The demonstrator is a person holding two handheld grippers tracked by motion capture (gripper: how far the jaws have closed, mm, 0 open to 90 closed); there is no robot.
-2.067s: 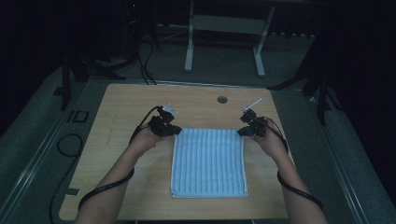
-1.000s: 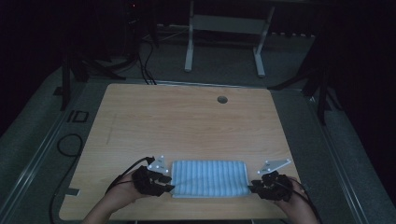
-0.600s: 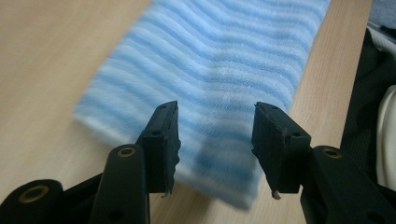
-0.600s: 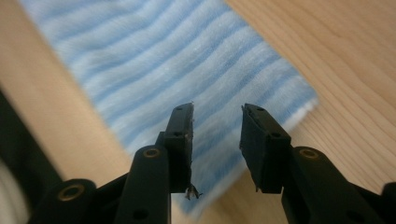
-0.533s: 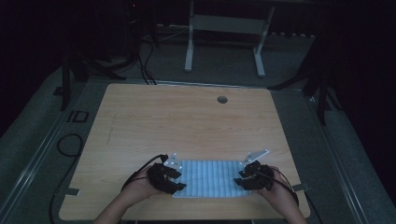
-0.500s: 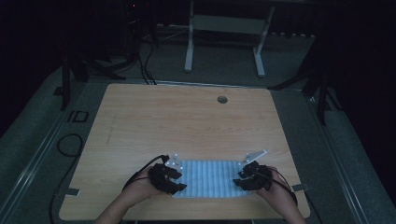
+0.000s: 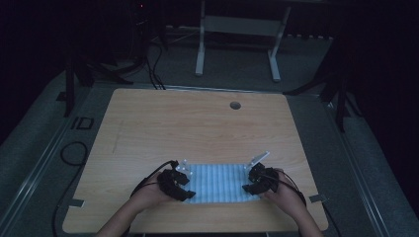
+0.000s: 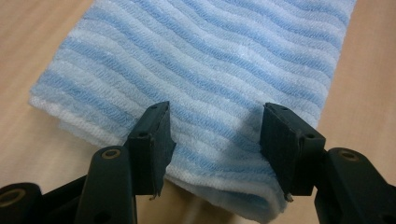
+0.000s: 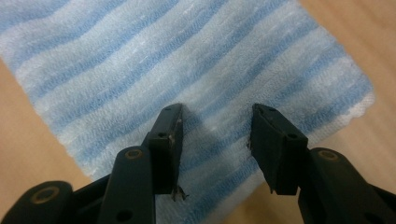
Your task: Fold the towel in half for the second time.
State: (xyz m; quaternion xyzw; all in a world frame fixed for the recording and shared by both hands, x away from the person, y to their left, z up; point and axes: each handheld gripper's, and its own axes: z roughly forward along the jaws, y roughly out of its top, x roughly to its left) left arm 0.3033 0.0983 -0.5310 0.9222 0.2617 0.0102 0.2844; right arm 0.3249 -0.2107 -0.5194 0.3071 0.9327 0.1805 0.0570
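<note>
Both claws [image 8: 215, 140] [image 9: 215, 140], just opening, stand apart over folded blue-striped cloth [image 7: 217, 182].

Surface [image 7: 197, 128]: light wood-grain top with rounded corners, set on a grey floor [image 7: 375, 163]. Round cable hole [image 7: 235, 105]: dark, near the far edge, right of centre. Label "ID" [image 7: 82, 123]: dark lettering on the floor just beside the left edge. Loose black cable [image 7: 74, 150]: looped on the floor at the left. White frame legs [image 7: 200, 47]: two uprights with a crossbar, well beyond the far edge. Black cables [image 7: 155, 64]: trailing down at the far left. Background dark.
</note>
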